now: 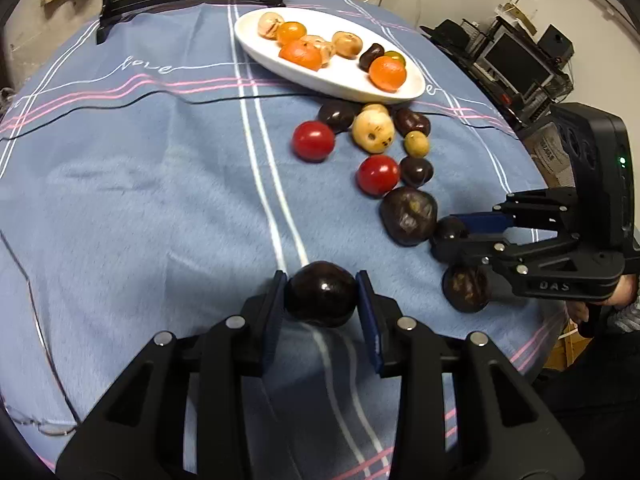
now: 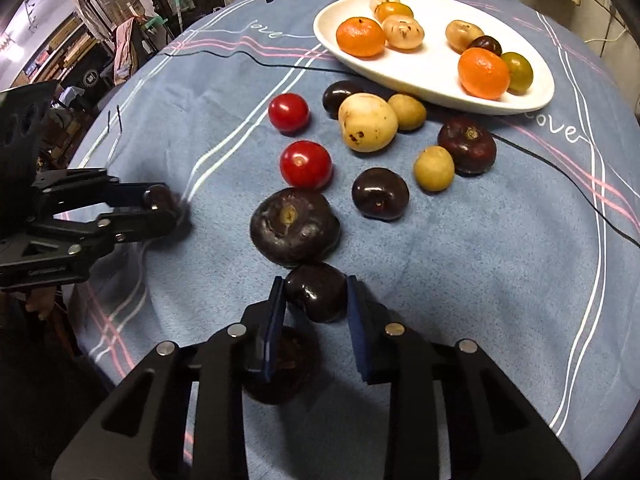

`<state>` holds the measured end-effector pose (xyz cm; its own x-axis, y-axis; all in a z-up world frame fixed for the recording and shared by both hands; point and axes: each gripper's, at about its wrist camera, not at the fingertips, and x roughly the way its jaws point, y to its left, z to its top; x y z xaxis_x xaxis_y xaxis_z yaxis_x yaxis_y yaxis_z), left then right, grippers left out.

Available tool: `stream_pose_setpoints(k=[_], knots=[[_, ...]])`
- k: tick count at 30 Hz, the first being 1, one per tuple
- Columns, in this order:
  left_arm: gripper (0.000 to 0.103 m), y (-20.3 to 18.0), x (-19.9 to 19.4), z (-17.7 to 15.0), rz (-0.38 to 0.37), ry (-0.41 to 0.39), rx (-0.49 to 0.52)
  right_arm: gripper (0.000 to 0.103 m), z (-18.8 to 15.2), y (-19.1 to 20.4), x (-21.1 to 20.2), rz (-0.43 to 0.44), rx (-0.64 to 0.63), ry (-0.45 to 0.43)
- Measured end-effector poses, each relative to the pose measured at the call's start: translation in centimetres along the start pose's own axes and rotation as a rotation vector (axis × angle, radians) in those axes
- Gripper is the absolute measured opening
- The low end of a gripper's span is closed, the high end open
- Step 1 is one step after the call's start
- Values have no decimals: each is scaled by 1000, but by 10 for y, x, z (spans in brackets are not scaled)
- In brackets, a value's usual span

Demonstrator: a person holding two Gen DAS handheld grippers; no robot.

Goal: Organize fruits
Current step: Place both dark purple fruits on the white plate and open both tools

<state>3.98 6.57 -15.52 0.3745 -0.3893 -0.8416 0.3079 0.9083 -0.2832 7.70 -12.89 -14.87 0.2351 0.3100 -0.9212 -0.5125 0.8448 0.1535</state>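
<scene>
We see a round table (image 2: pixel 460 300) under a blue cloth (image 1: pixel 140 200) with white and pink stripes. A white oval plate (image 2: pixel 420 76) lies toward the far edge. Loose on the cloth in front of it: two red tomatoes (image 2: pixel 306 165), a pale yellow fruit (image 2: pixel 367 122), two small yellowish fruits (image 2: pixel 434 168) and several dark purple fruits (image 2: pixel 294 226). A thin black cable (image 1: pixel 120 102) crosses the cloth.

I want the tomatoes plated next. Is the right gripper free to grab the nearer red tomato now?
Probably not yet: the right gripper is shut on a dark fruit, and a big dark fruit sits between it and the tomato.
</scene>
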Motion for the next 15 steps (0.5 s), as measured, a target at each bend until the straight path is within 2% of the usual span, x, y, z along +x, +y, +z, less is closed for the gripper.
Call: stream_pose_setpoints(k=[7,11,15], knots=[[35,-13,17,19,-59,17,29,30,-19,-33,-26,-42,120,-43],[35,-22,26,30,-46,33,70,30,-17,-61,-40,-36,198,-110],[35,-18,26,42,-20,32,45,30,-3,-81,-46,-3,233,-149]])
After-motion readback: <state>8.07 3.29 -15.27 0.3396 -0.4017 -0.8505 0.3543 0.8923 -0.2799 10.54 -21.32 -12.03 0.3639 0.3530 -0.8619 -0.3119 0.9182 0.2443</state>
